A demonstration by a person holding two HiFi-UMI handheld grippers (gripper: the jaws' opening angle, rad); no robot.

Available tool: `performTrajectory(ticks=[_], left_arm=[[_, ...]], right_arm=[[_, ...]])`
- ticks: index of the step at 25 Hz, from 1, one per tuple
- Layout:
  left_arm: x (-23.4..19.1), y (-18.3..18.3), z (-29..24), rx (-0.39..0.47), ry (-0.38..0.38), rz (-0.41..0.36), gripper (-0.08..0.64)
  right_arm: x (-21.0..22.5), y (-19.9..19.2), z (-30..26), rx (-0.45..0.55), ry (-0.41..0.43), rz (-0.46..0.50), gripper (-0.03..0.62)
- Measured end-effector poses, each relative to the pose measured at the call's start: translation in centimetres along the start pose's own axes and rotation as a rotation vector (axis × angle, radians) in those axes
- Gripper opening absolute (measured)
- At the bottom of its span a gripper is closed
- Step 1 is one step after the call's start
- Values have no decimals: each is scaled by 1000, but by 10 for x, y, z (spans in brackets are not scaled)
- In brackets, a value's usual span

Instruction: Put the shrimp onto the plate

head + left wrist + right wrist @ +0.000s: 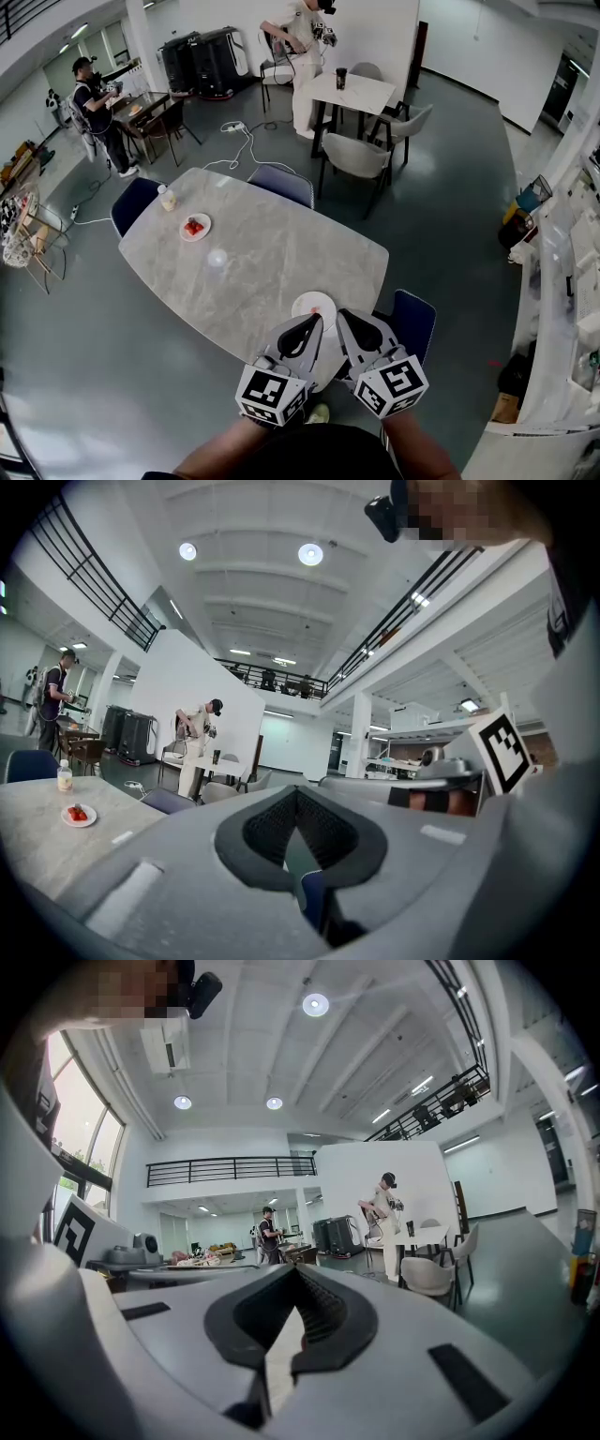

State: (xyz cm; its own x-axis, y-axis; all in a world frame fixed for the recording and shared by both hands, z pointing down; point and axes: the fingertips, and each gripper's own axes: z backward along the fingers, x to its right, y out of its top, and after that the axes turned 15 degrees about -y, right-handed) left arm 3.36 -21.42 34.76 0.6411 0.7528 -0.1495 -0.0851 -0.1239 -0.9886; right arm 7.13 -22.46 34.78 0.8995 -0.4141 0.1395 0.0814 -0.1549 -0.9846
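Note:
A small white plate (194,228) with red shrimp (193,226) sits at the far left of the grey marble table (262,253); the left gripper view also catches that plate (79,816). A second white plate (313,304) lies at the table's near edge, with a small reddish spot on it that I cannot identify. My left gripper (302,328) and right gripper (352,326) hover side by side just in front of this near plate, close to my body. Both are shut with nothing between the jaws, as the left gripper (297,799) and right gripper (298,1275) show in their own views.
A small bottle (168,198) stands by the shrimp plate, and a clear glass-like thing (217,258) sits mid-table. Blue chairs (136,202) (284,184) (413,321) ring the table. Other people work at tables farther back; a cable (246,145) runs on the floor.

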Motion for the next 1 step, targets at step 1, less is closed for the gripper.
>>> performTrajectory(ticks=[1], left_arm=[[0,0,0,3,-1,-2,8]], right_arm=[[0,0,0,3,-2,1,0]])
